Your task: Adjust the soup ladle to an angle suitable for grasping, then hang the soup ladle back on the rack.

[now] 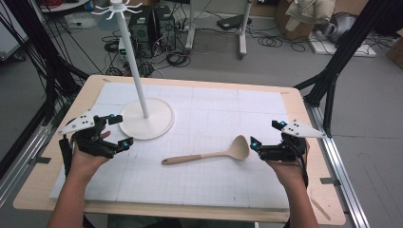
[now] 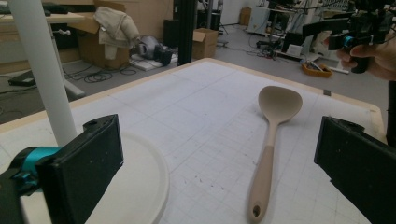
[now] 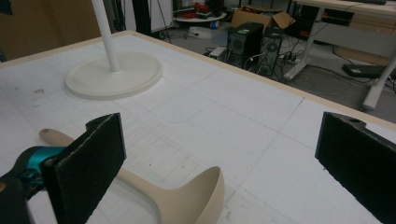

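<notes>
- The left gripper point(image 1: 115, 130) has its two black jaws wide apart. Nothing is between them and they touch nothing.
- It hangs over the left side of the table point(image 1: 43, 175), just beside the round foot of the white stand point(image 1: 146, 121).
- The right gripper point(image 1: 267, 133) has its jaws wide apart too. They hold nothing.
- It sits at the right side of the table, just beside the bowl end of the spoon point(image 1: 209, 155). I cannot tell if a jaw tip touches the spoon.
- There is one spoon. It is tan and lies flat on the white mat point(image 1: 209, 109), between the two grippers. Its bowl points to the right gripper and its handle end points to the left one.
- There is one white stand, with a tall thin pole and little hooks at the top.
- There are two grippers, one in each hand point(image 1: 85, 161).
- In the left gripper view, the spoon point(image 2: 271, 140) lies ahead of the open jaws, with the hole in its handle nearest.
</notes>
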The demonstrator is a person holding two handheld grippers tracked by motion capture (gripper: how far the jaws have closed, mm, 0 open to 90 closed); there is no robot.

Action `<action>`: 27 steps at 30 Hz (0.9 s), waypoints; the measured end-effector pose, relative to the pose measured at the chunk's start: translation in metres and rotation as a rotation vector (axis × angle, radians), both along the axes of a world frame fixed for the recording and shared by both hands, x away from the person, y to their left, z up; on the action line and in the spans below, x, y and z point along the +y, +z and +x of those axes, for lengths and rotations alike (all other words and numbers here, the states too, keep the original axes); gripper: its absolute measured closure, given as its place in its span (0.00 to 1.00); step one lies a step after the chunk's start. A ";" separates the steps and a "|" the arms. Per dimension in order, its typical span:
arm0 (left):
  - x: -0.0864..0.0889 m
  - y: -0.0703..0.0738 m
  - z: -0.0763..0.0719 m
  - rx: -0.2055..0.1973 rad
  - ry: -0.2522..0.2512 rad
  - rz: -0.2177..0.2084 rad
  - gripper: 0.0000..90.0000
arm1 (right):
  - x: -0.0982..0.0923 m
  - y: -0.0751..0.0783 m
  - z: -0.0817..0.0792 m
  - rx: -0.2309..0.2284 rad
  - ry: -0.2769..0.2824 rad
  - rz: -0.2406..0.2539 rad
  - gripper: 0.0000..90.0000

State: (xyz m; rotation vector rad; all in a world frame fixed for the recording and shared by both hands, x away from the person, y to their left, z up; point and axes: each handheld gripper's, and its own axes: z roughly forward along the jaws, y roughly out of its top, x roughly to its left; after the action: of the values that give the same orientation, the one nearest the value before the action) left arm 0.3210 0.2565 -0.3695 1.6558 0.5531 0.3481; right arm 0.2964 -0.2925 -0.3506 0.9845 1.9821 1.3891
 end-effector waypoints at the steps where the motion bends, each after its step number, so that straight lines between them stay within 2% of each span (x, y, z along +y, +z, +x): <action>1: 0.000 0.000 0.000 0.000 -0.003 0.004 0.02 | 0.000 0.000 0.001 0.002 0.002 -0.003 0.01; 6: 0.004 0.001 -0.004 -0.004 0.012 0.015 0.02 | 0.003 0.000 0.004 0.004 0.003 -0.008 0.01; 11: 0.010 0.003 -0.008 -0.017 0.025 0.002 0.02 | 0.012 0.004 0.007 0.006 0.031 -0.023 0.01; 13: 0.012 0.005 -0.006 -0.010 0.026 0.010 0.02 | 0.018 0.006 0.009 0.015 0.045 -0.006 0.01; 15: 0.013 0.007 -0.005 -0.014 0.025 0.014 0.02 | 0.026 0.009 0.011 0.014 0.057 -0.026 0.01; 16: 0.013 0.007 -0.005 -0.015 0.024 0.010 0.02 | 0.035 0.010 0.016 0.029 0.077 -0.035 0.01; 17: 0.014 0.008 -0.004 -0.020 0.026 0.013 0.02 | 0.035 0.010 0.016 0.029 0.077 -0.035 0.01; 18: 0.014 0.008 -0.004 -0.023 0.028 0.014 0.02 | 0.044 0.010 0.025 0.047 0.096 -0.065 0.01; 19: 0.014 0.008 -0.004 -0.024 0.026 0.016 0.02 | 0.044 0.010 0.025 0.047 0.096 -0.065 0.01; 22: 0.016 0.007 -0.004 -0.029 0.040 0.038 0.02 | 0.061 0.008 0.037 0.085 0.126 -0.103 0.01; 26: 0.017 0.005 -0.004 -0.031 0.046 0.031 0.02 | 0.086 0.003 0.052 0.130 0.185 -0.156 0.01; 27: 0.017 0.004 -0.004 -0.030 0.047 0.031 0.02 | 0.097 -0.001 0.059 0.150 0.213 -0.194 0.01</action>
State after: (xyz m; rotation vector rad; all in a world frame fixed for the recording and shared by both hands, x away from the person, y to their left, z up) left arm 0.3165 0.2738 -0.3651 1.6669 0.5671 0.4173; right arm 0.3557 -0.1950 -0.3515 0.8300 2.3415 1.2297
